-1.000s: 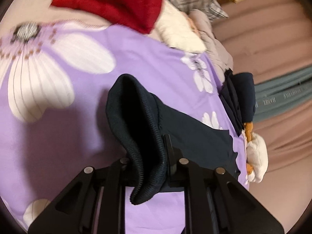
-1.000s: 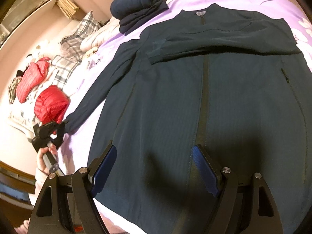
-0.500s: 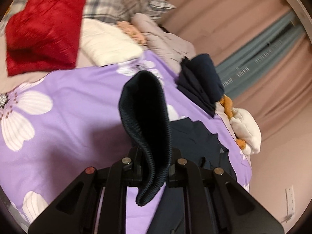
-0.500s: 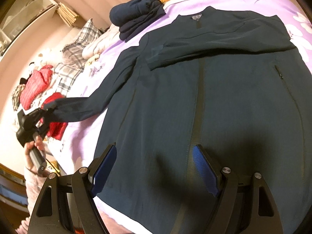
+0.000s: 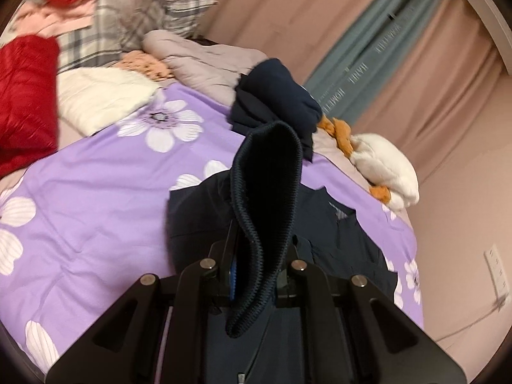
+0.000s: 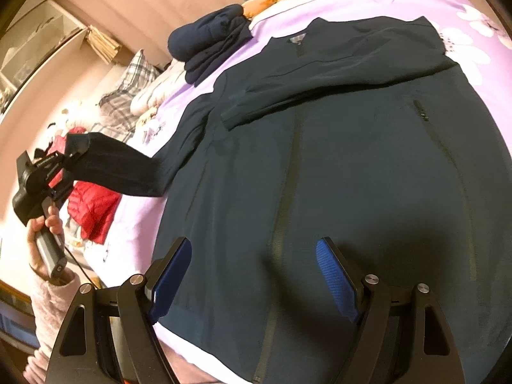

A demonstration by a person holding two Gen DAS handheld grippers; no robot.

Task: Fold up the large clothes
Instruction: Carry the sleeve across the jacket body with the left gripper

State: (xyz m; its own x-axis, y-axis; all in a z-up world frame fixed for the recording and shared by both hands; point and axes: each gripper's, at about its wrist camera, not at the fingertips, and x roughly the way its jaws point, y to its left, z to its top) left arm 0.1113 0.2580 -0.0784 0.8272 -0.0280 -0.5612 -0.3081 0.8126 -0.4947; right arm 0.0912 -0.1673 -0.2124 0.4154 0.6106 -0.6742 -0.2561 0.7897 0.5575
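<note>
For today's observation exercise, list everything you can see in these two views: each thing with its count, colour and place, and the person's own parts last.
Jacket: one, dark navy, flat on the bed, one sleeve already folded across the chest.
Sleeve cuff: one, navy ribbed, lifted off the bed.
Bedspread: one, purple with white flowers, under the jacket.
Folded clothes: one navy pile, beyond the jacket's collar.
Red padded garment: red, at the bed's side.
Plaid pillow: one, grey check, near the wall.
Plush toy: one, white and orange, bed edge.
Curtain: grey-blue, behind.
Left gripper: shut on the cuff.
Right gripper: open, above the hem.
Hand: one, pink sleeve.
</note>
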